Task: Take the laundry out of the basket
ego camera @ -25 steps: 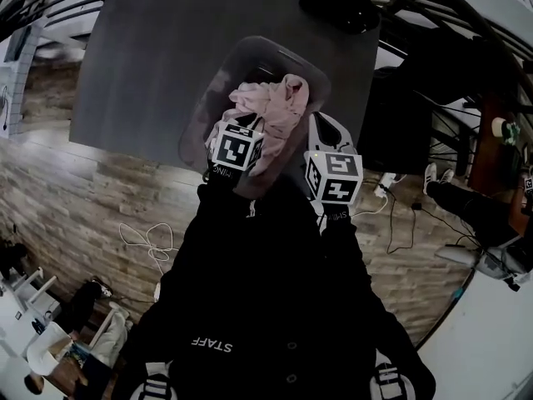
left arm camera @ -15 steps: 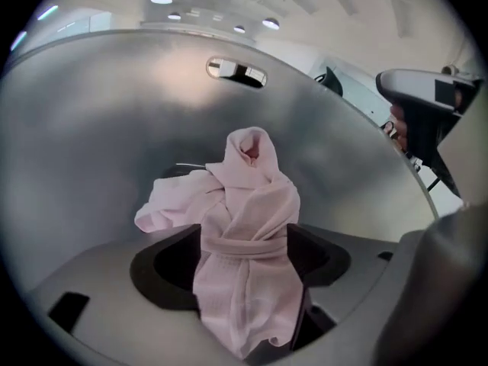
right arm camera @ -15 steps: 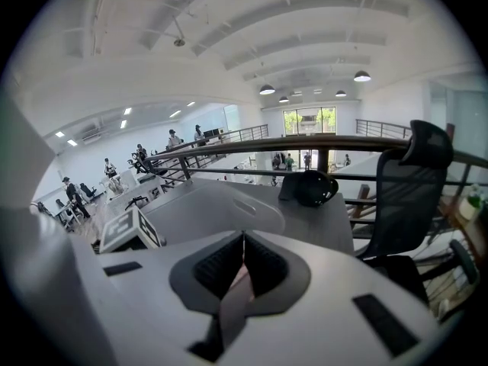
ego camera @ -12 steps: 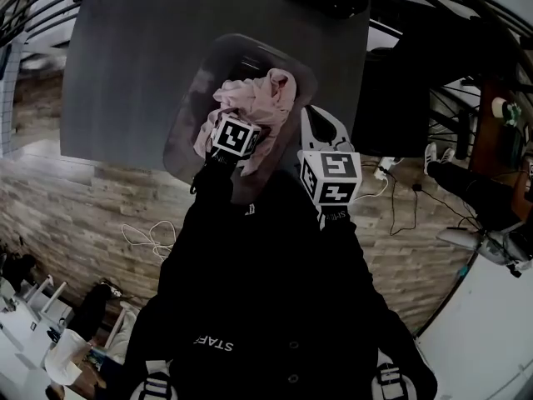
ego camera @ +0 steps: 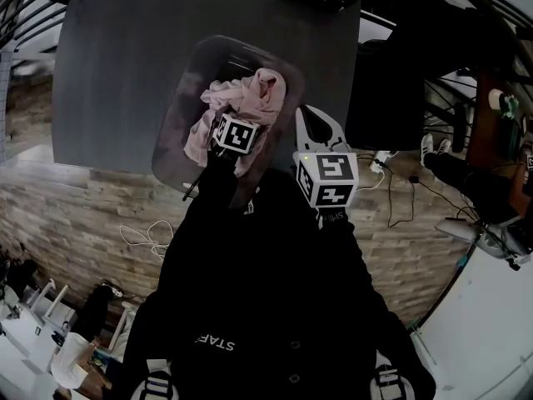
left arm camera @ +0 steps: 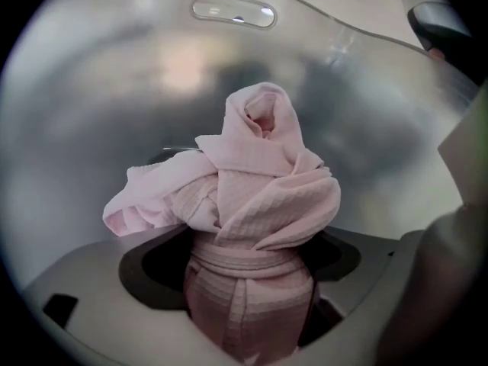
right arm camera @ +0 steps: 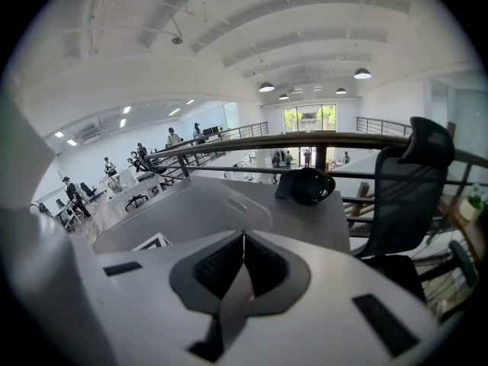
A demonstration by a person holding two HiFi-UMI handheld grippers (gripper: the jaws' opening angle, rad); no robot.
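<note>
1. The left gripper (left arm camera: 245, 269) is reaching steeply down into the translucent grey basket (left arm camera: 91, 97). Its jaws have just been opening and are now standing wide apart, with a dark gap showing on each side of the cloth between them, so the pads are not pressing on it
2. The pink laundry (left arm camera: 259, 197) is lying inside the basket, bunched into a twisted column rising from between those jaws. Its long axis is running along the gripper's own line, the folded peak is pointing toward the far wall and its handle slot (left arm camera: 232, 11), and a loose flap is trailing off to the left
3. In the head view the cloth is heaping diagonally across the basket, from lower left to upper right
4. The right gripper (right arm camera: 242, 259) is hovering just outside the basket's near right rim, its fingers pressed together on nothing
5. The basket is sitting on the grey table (ego camera: 117, 65), close to its near edge
6. Farther off, a black object (right arm camera: 309, 183) is resting at the table's far edge, and an office chair (right arm camera: 415, 181) is standing beyond it to the right
</note>
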